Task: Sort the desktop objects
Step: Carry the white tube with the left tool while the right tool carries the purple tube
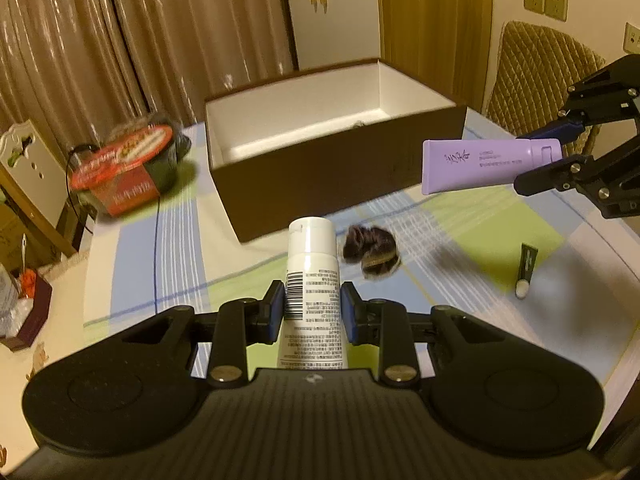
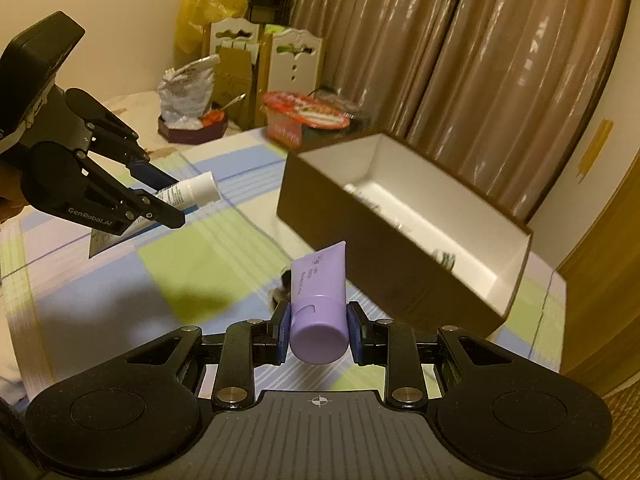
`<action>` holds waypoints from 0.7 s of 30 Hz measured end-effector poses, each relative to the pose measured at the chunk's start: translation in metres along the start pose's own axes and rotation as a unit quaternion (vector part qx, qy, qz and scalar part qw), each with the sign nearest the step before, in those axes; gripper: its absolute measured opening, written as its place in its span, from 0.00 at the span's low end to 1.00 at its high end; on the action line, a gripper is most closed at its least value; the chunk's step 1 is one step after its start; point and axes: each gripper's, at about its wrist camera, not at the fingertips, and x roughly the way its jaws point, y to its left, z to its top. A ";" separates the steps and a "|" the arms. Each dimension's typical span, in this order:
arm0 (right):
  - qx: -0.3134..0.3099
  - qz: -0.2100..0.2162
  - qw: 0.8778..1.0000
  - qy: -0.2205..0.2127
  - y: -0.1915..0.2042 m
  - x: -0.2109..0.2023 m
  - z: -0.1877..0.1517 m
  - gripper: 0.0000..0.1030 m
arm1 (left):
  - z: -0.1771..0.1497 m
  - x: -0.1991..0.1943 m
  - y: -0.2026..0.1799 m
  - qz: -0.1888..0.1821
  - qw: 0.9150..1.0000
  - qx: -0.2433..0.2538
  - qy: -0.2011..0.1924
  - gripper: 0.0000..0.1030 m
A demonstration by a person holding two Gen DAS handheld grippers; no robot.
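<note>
White tube (image 1: 312,280) is clamped in the left gripper (image 1: 312,312), purple tube (image 2: 318,304) in the right gripper (image 2: 318,332); both should be carried level over the box (image 1: 304,168) rim before release

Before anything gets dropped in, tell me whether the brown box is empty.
Not empty. The lidless brown box shows white inner walls, and a few small items lie on its floor along the near wall; they are too blurred to identify.
</note>
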 end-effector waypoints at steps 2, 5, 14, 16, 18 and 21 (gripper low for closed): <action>-0.003 -0.004 1.000 -0.004 -0.003 -0.002 0.003 0.27 | 0.007 -0.001 0.001 0.001 1.000 0.004 -0.008 0.24; -0.007 -0.008 1.000 -0.006 -0.007 -0.003 0.006 0.27 | 0.018 -0.001 0.001 0.002 1.000 0.009 -0.017 0.24; -0.011 -0.013 1.000 -0.010 -0.018 0.000 0.014 0.27 | 0.037 0.002 0.005 0.001 0.999 0.013 -0.030 0.24; -0.011 -0.013 1.000 -0.011 -0.019 0.001 0.015 0.27 | 0.038 0.003 0.006 0.001 0.999 0.013 -0.030 0.24; -0.011 -0.014 1.000 -0.012 -0.020 0.002 0.016 0.27 | 0.040 0.003 0.008 0.001 0.999 0.014 -0.031 0.24; -0.007 -0.014 1.000 -0.017 -0.026 0.003 0.020 0.27 | 0.044 0.006 0.010 0.001 0.999 0.015 -0.033 0.24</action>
